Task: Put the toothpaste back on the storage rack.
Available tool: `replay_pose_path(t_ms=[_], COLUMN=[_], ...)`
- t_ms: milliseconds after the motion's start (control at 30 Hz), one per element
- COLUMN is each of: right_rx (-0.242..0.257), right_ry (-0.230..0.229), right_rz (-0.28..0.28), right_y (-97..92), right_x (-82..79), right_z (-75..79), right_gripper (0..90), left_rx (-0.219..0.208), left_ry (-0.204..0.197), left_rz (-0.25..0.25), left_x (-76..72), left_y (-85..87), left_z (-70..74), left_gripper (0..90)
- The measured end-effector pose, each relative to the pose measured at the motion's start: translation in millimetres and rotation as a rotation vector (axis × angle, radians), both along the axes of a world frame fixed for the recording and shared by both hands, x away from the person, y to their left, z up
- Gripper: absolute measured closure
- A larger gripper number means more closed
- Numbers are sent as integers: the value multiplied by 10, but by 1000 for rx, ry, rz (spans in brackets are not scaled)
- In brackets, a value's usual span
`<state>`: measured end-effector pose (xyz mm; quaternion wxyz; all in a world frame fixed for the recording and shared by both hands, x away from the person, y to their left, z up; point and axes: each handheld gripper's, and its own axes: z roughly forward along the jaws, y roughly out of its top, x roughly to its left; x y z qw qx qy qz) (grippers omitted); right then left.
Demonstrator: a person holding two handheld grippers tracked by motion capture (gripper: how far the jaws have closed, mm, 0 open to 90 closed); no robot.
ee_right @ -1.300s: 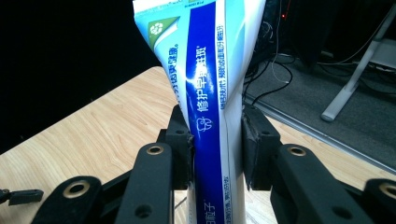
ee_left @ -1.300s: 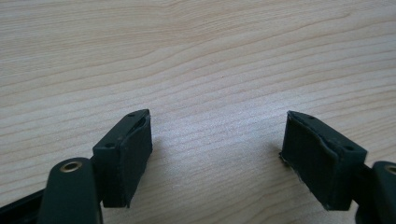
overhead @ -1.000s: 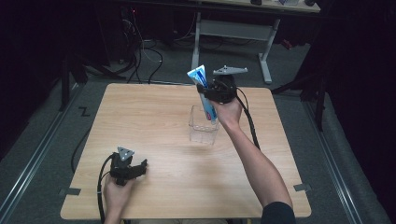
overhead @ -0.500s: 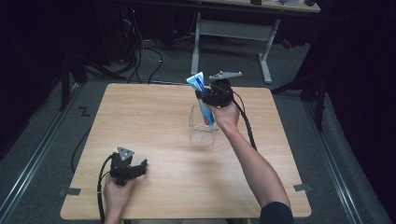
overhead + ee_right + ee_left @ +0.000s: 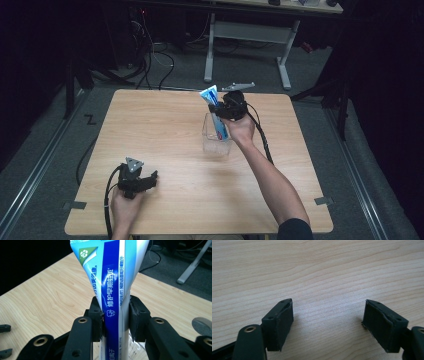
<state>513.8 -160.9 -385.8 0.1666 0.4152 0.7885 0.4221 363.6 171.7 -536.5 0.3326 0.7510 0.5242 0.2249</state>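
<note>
Near the table's point(image 5: 165, 125) far edge, right tongs point(image 5: 218, 109), clamped on a toothpaste tube point(image 5: 216, 116), are lowering it into a clear container point(image 5: 216, 142), needing release next; left tongs point(image 5: 152, 176) are resting apart.

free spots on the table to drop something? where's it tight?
Bare wood across the far-left quarter of the table, between its left edge and the clear container. Also bare: the near-right area, right of the forearm. Tight spots: around the container, where the right gripper holds the toothpaste tube, and the near-left corner by the left gripper.
</note>
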Motion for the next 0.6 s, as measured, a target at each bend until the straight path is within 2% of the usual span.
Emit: replay_pose_path(t_ms=[600], right_rx=[-57], right_ry=[65], right_rz=[-1], right_y=[28], right_x=[16], right_z=[-211], right_gripper=[667], left_rx=[-2], left_ry=[-1], left_rz=[1], left_x=[0], left_y=[-1], left_z=[-1], left_gripper=[246])
